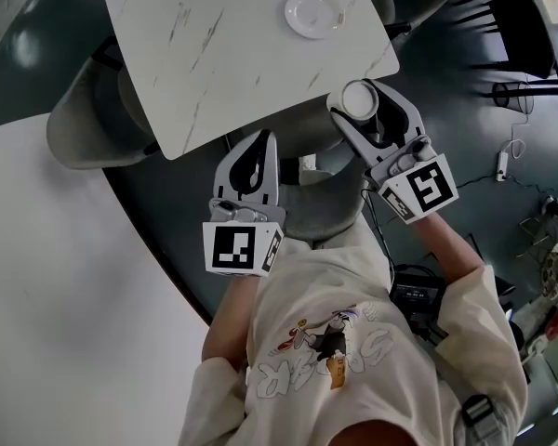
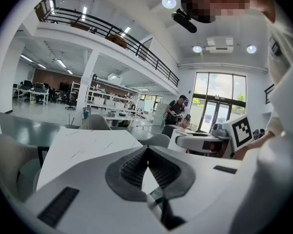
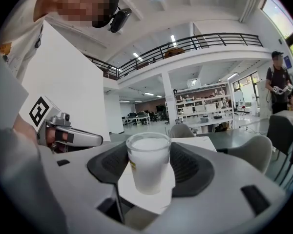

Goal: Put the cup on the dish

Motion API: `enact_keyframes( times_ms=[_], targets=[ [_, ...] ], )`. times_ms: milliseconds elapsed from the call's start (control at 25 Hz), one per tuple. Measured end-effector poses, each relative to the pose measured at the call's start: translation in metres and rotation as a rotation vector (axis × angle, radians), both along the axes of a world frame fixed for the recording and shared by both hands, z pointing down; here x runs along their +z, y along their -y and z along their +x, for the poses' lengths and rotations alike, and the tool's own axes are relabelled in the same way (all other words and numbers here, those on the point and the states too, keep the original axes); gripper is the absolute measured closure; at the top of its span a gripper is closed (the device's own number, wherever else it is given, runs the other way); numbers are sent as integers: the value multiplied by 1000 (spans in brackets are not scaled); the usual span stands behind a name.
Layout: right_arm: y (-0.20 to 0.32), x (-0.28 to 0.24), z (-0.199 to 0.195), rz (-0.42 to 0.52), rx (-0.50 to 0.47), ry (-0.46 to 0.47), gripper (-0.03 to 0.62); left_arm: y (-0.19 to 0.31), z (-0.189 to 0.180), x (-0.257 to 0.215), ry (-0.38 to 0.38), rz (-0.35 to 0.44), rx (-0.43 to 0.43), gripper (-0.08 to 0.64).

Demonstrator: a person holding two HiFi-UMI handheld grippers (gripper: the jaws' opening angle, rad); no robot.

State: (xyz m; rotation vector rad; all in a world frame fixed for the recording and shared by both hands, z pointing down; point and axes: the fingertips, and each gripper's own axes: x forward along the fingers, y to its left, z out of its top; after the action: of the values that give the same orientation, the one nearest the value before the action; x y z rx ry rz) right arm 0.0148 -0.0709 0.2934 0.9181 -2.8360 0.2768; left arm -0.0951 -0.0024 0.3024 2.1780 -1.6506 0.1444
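Chair [image 1: 74,130] half under table [image 1: 214,54]

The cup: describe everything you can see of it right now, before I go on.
The cup is small, tapered and frosted white, plastic by its look, with an open round rim and a yellowish mark on one side. It stands upright, clamped between the dark ribbed pads of the right hand-held gripper, touching nothing else. In the head view it hangs just off the near edge of the marbled table, short of the empty dish.
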Motion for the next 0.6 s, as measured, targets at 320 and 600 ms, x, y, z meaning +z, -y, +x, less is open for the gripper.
enact_keyframes(
  times_ms=[320,600],
  targets=[
    [29,26,-9,-9,23,-4,327,20,-9,23,5,-13,-2,558],
    [56,46,-8,-21,54,-9,327,40,-14,37,23,-19,-9,558]
  ],
)
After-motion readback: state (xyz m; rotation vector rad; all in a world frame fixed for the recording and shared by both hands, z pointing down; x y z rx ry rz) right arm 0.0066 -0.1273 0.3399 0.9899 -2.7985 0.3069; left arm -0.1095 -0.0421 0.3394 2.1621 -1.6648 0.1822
